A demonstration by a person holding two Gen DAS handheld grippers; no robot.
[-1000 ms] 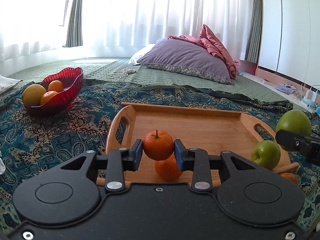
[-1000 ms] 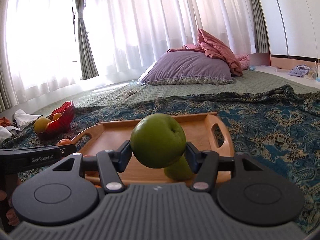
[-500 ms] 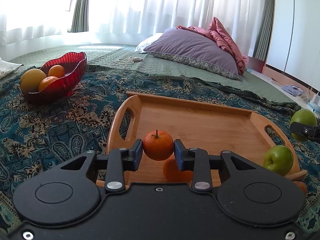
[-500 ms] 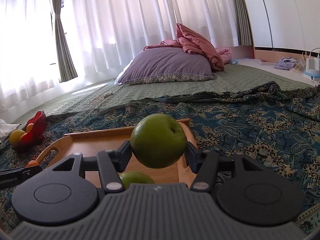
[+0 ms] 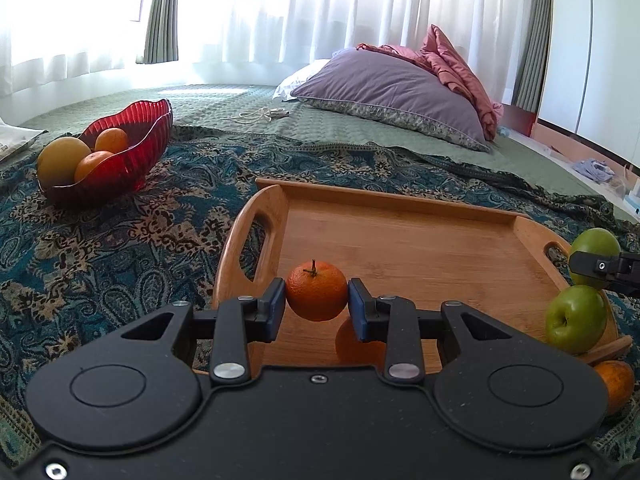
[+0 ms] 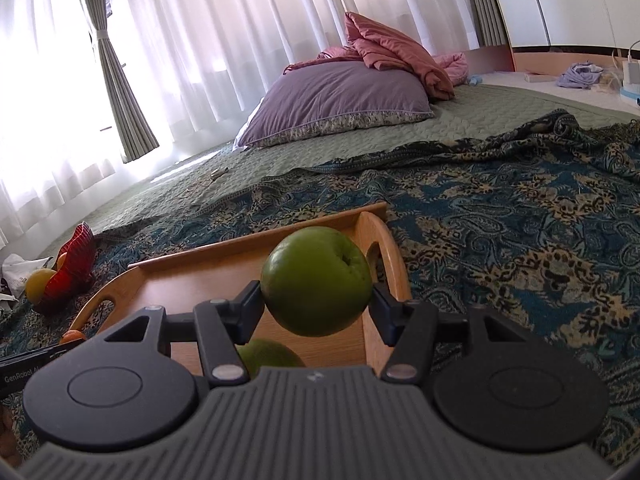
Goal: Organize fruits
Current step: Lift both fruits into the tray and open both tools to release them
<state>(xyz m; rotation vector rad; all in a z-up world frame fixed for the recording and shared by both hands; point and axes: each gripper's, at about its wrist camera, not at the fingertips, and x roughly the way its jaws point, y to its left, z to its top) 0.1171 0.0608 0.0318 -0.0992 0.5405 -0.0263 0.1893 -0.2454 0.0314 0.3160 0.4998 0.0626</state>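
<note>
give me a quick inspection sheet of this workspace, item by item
surface: patterned blanket spread over a green quilt
job's things: wooden tray on the blanket, a green apple at its near right corner and an orange under the left jaws; red bowl with three orange and yellow fruits; another orange off the tray
clutter: paper beside the bowl, clothes on the floor
grippers: left gripper shut on a mandarin; right gripper shut on a second apple
cables: thin cord on the quilt
surroundings: purple pillow, pink cover, curtains
</note>
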